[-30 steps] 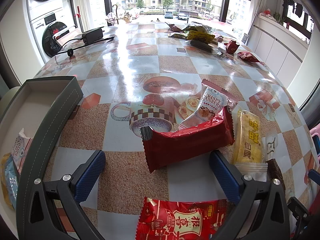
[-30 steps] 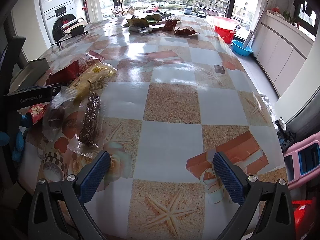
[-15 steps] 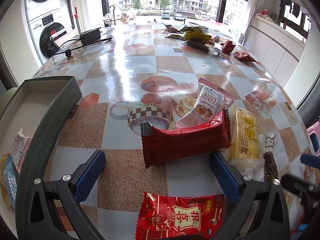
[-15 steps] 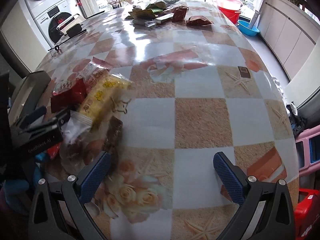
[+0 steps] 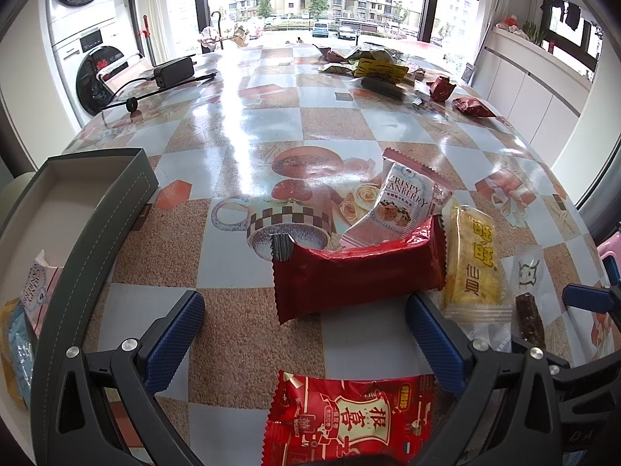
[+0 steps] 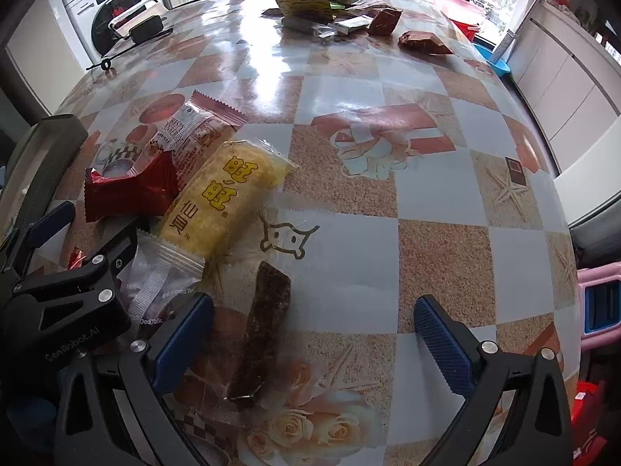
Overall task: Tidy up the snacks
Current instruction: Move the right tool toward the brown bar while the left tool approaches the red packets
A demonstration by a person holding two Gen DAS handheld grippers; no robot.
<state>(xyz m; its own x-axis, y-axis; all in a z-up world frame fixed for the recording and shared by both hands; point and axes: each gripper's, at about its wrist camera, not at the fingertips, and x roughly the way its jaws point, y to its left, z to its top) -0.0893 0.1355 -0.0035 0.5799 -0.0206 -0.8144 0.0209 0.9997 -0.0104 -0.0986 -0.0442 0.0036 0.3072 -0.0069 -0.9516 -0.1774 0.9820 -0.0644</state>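
Room: bright room, tall windows at the far side, a washing machine (image 5: pixel 93 77) at far left.
Tabletop (image 5: pixel 271 128): glossy checked cloth printed with cups, roses and starfish.
Grey box (image 5: pixel 89 209): open, at the left edge; a few packets lie in its near end.
Plain red packet (image 5: pixel 359 268): lies crosswise just beyond the left hand-held gripper, its far edge resting against the cranberry packet.
Cranberry packet (image 5: pixel 399 206): pink-white, tilted, behind the plain red packet.
Yellow packet (image 6: pixel 229 202): lies lengthwise just right of the plain red packet.
Dark bar (image 6: pixel 264 330): in a clear wrapper, near the yellow packet, between the blue pads of the right hand-held gripper.
Printed red packet (image 5: pixel 349 415): at the near edge, under the left hand-held gripper.
Far pile (image 5: pixel 380 70): mixed wrappers, well apart from the near group.
Black adapter (image 5: pixel 172 72): far left, with cable.
Left hand-held gripper (image 5: pixel 306 339): fingers wide apart, empty.
Right hand-held gripper (image 6: pixel 314 341): fingers wide apart, holding nothing, straddling the dark bar.
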